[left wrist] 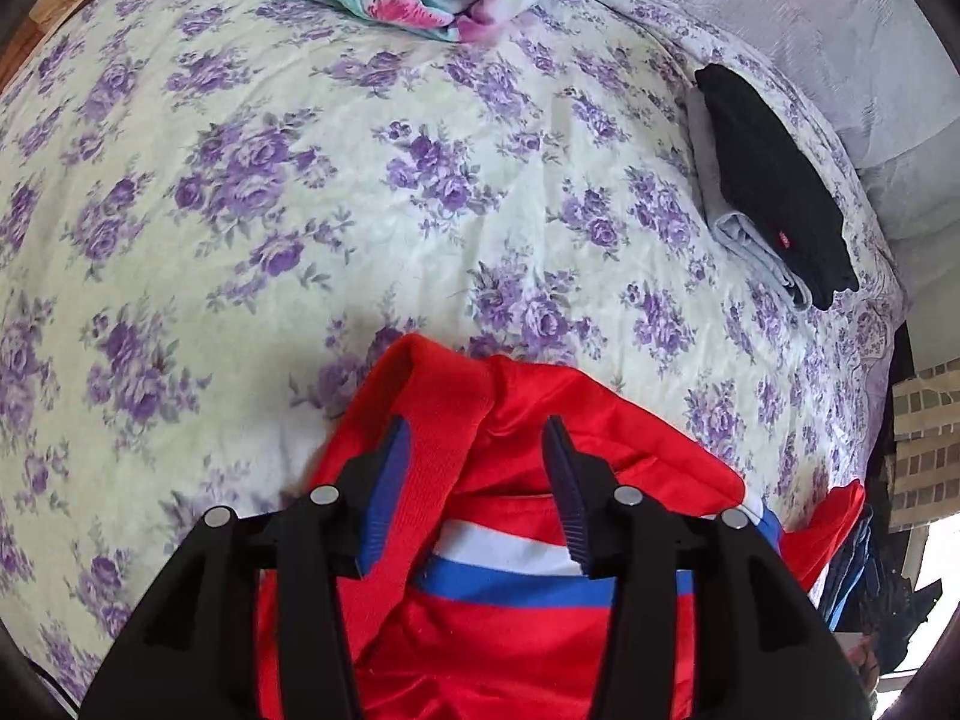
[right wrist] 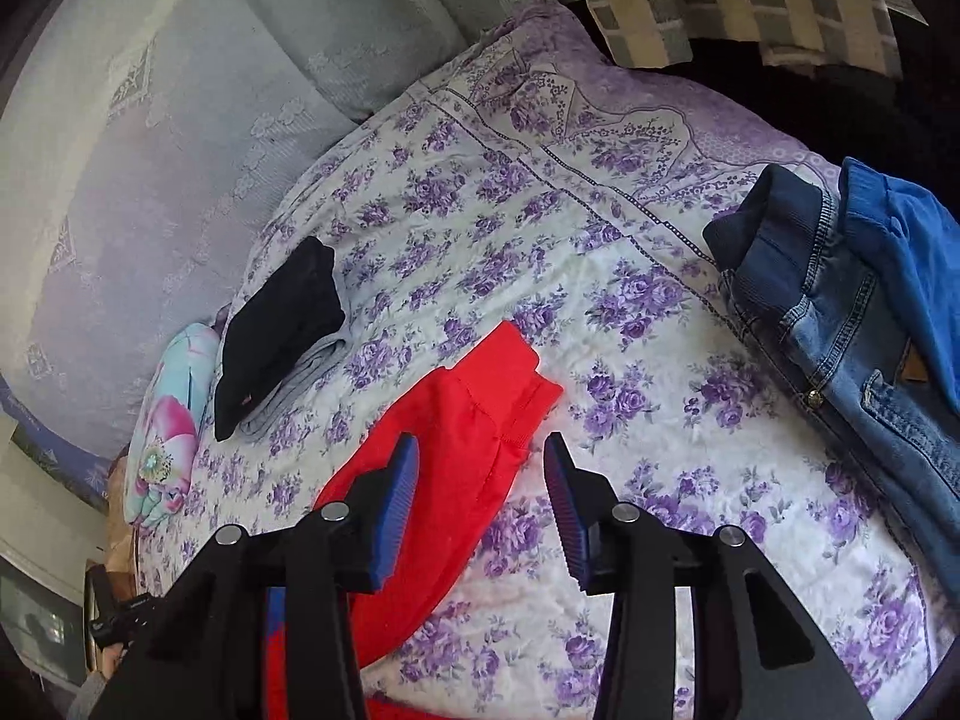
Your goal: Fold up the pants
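Both claws are spread wide with nothing pinched yet. The left gripper [left wrist: 477, 450] hangs right over the red pants [left wrist: 480, 630], the ribbed waistband running up between its fingers, probably lined up for a grab there. The right gripper [right wrist: 480, 468] has a cuffed leg end between its fingers too. Pants look shiny red with a white and blue stripe, rumpled, not folded yet. Further out on the floral bedspread [left wrist: 300, 180]: a folded black and grey stack [left wrist: 774, 180], then jeans [right wrist: 840, 324] off right.
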